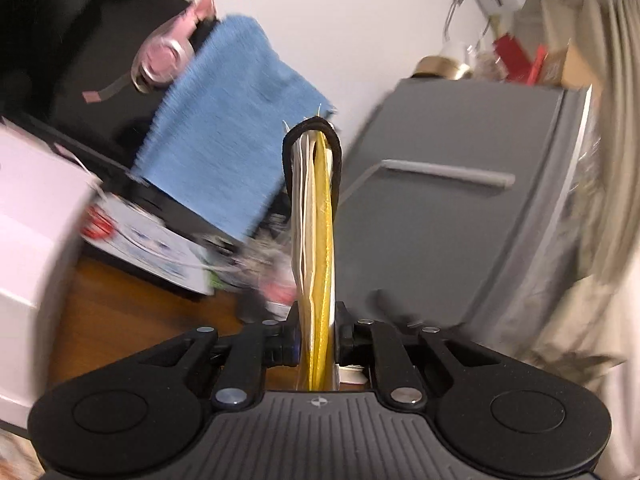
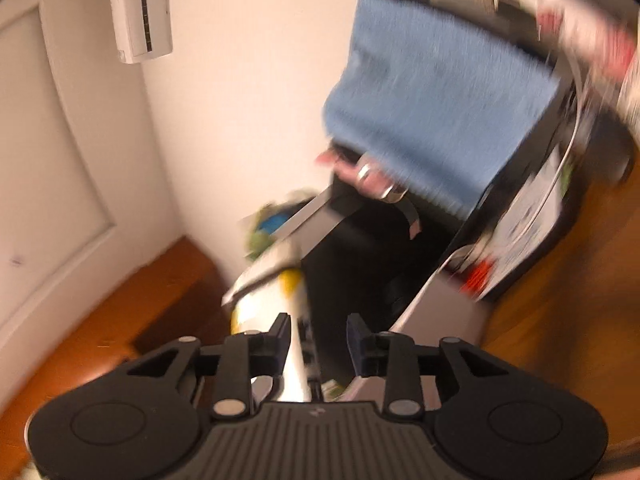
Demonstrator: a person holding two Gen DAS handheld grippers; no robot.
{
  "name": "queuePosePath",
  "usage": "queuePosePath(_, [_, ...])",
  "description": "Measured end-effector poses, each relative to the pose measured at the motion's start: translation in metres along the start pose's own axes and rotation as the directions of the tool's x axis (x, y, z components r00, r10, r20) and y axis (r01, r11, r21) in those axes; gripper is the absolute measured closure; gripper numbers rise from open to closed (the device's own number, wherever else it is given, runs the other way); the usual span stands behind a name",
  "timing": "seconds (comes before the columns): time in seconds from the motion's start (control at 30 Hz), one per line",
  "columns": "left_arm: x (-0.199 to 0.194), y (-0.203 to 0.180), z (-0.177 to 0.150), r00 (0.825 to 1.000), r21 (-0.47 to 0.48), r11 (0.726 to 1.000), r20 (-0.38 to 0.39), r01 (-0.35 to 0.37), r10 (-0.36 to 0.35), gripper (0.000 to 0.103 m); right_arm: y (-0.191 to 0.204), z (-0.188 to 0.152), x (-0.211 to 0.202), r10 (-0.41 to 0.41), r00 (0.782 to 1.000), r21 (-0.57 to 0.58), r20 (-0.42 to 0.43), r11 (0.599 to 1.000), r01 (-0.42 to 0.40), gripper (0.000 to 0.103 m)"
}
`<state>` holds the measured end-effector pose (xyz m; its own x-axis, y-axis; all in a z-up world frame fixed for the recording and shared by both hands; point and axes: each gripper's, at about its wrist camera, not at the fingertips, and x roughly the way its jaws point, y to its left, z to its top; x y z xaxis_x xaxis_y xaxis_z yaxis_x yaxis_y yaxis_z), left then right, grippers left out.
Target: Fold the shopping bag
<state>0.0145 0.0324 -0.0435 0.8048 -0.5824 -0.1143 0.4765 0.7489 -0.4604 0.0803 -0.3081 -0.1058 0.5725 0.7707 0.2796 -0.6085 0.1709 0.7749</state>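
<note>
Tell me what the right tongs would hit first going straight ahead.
Probably the black panel directly beyond the open right tongs; the blue towel hangs higher. Motion blur leaves depth uncertain.

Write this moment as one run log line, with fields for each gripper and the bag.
left gripper: shut on folded bag | right gripper: open, holds nothing | bag: folded flat, edge-on | views: motion-blurred

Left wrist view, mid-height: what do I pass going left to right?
White box → blue towel → folded shopping bag clamped in the left tool → grey cabinet → beige curtain.
</note>
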Motion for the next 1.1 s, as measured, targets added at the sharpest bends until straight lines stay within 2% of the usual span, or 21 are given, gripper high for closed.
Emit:
queuePosePath(0.07, [0.003, -0.005, -0.001, 0.999, 0.046, 0.998, -0.008, -0.045, 0.046, 0.09, 0.022, 0.008, -0.002, -0.071, 0.997, -0.139, 0.014, 0.988, 0.073, 0.073])
queuePosePath(0.13, [0.006, -0.01, -0.003, 0.996, 0.09, 0.993, -0.019, -0.082, 0.084, 0.09, 0.048, 0.012, 0.002, -0.141, 0.99, -0.307, 0.022, 0.941, 0.141, 0.073])
queuePosePath(0.23, [0.012, -0.019, -0.008, 0.991, 0.159, 0.98, -0.04, -0.12, 0.128, 0.09, 0.09, 0.011, 0.015, -0.21, 0.977, -0.541, 0.029, 0.819, 0.192, 0.073])
queuePosePath(0.3, [0.015, -0.024, -0.012, 0.989, 0.193, 0.973, -0.051, -0.129, 0.142, 0.09, 0.115, 0.006, 0.027, -0.235, 0.971, -0.666, 0.042, 0.718, 0.203, 0.08])
queuePosePath(0.33, [0.017, -0.026, -0.014, 0.987, 0.211, 0.968, -0.056, -0.134, 0.148, 0.09, 0.126, 0.002, 0.032, -0.244, 0.969, -0.715, 0.041, 0.67, 0.199, 0.089])
queuePosePath(0.37, [0.018, -0.028, -0.015, 0.986, 0.229, 0.964, -0.059, -0.138, 0.155, 0.09, 0.135, -0.001, 0.037, -0.249, 0.968, -0.757, 0.038, 0.625, 0.19, 0.091])
queuePosePath(0.47, [0.019, -0.033, -0.019, 0.983, 0.274, 0.95, -0.065, -0.15, 0.174, 0.09, 0.157, -0.013, 0.052, -0.252, 0.968, -0.852, 0.013, 0.504, 0.142, 0.091])
queuePosePath(0.5, [0.019, -0.034, -0.019, 0.982, 0.286, 0.946, -0.066, -0.153, 0.179, 0.09, 0.161, -0.016, 0.056, -0.251, 0.968, -0.867, 0.0, 0.482, 0.125, 0.091])
queuePosePath(0.7, [0.018, -0.037, -0.021, 0.978, 0.33, 0.93, -0.067, -0.165, 0.197, 0.09, 0.17, -0.025, 0.072, -0.297, 0.955, -0.916, -0.005, 0.384, 0.114, 0.086])
queuePosePath(0.8, [0.019, -0.041, -0.023, 0.974, 0.368, 0.913, -0.064, -0.178, 0.216, 0.09, 0.168, -0.024, 0.078, -0.31, 0.95, -0.919, -0.027, 0.381, 0.098, 0.079])
queuePosePath(0.87, [0.02, -0.044, -0.025, 0.972, 0.398, 0.899, -0.066, -0.183, 0.227, 0.09, 0.167, -0.024, 0.082, -0.322, 0.946, -0.925, -0.035, 0.369, 0.092, 0.079])
queuePosePath(0.93, [0.021, -0.046, -0.027, 0.969, 0.423, 0.886, -0.067, -0.188, 0.238, 0.09, 0.167, -0.026, 0.084, -0.339, 0.94, -0.935, -0.04, 0.344, 0.085, 0.082])
queuePosePath(1.0, [0.022, -0.047, -0.029, 0.967, 0.436, 0.879, -0.069, -0.191, 0.244, 0.09, 0.167, -0.03, 0.082, -0.36, 0.932, -0.945, -0.051, 0.319, 0.071, 0.092])
queuePosePath(1.1, [0.023, -0.046, -0.029, 0.964, 0.443, 0.875, -0.075, -0.197, 0.255, 0.09, 0.167, -0.035, 0.083, -0.38, 0.923, -0.953, -0.064, 0.298, 0.056, 0.095])
